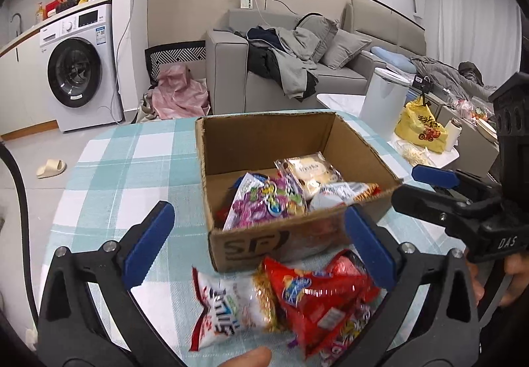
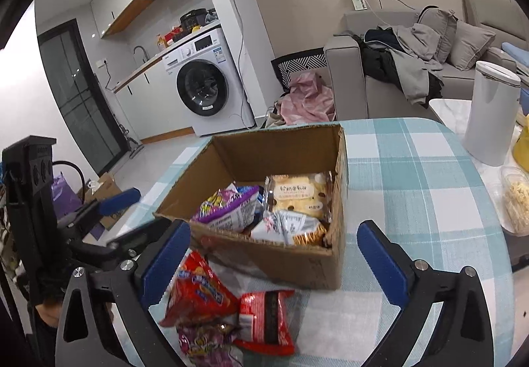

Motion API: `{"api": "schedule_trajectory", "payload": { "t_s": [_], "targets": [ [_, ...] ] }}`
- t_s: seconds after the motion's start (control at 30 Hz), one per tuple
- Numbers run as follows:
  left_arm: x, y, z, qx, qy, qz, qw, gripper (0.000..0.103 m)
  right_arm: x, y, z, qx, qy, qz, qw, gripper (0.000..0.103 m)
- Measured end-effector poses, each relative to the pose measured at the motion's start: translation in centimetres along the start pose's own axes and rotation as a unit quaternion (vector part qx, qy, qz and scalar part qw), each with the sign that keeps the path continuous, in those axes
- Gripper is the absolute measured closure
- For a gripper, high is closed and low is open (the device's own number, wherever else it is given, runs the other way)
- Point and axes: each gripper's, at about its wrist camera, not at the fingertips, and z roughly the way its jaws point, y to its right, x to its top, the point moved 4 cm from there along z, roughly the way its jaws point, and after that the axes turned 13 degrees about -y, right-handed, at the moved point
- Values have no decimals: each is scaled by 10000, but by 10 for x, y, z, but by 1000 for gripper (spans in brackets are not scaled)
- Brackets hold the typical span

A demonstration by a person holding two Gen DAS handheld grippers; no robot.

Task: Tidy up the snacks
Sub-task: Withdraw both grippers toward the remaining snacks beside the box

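Observation:
An open cardboard box (image 1: 251, 244) (image 2: 281, 148) stands on the checked tablecloth (image 1: 132, 168). Inside lie a purple pack (image 1: 264, 201) (image 2: 228, 208), a pale cake pack (image 1: 310, 171) (image 2: 297, 195) and a silver pack (image 1: 344, 191) (image 2: 287, 228). In front of the box lie a white pack (image 1: 228, 307), a red pack (image 1: 320, 297) (image 2: 198, 291), a smaller red pack (image 2: 267, 317) and a purple pack (image 2: 205, 344). My left gripper (image 1: 258, 208) is open over the white and red packs, touching neither. My right gripper (image 2: 273, 224) is open over the loose packs, at the box's near wall.
A white cylindrical bin (image 1: 383, 102) (image 2: 492, 112) stands past the table's right side, with a yellow bag (image 1: 420, 128) and a clear tub of pale strips (image 2: 515, 205) nearby. A grey sofa (image 1: 231, 69) and a washing machine (image 1: 76, 69) stand behind. A thumb (image 1: 248, 358) shows at the bottom.

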Motion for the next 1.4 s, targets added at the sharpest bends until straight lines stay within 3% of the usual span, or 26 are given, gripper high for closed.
{"api": "schedule_trajectory", "payload": {
  "t_s": [0.6,0.8,0.93,1.4],
  "targets": [
    [-74,-13,-33,235,-167,-164,9995,1,-74,-23,10,-303,-699,-422,9962,0],
    [-82,-17,-28,241,-307,-288,9988,1,-75,-22,21,-237,-862,-264,9956,0],
    [-82,-20,-22,465,-305,-229,9982,1,-77,-20,26,-417,-935,-351,9941,0],
    [-81,-46,15,639,-658,-413,9949,1,-62,18,57,-602,-1326,-118,9893,0]
  ]
}}
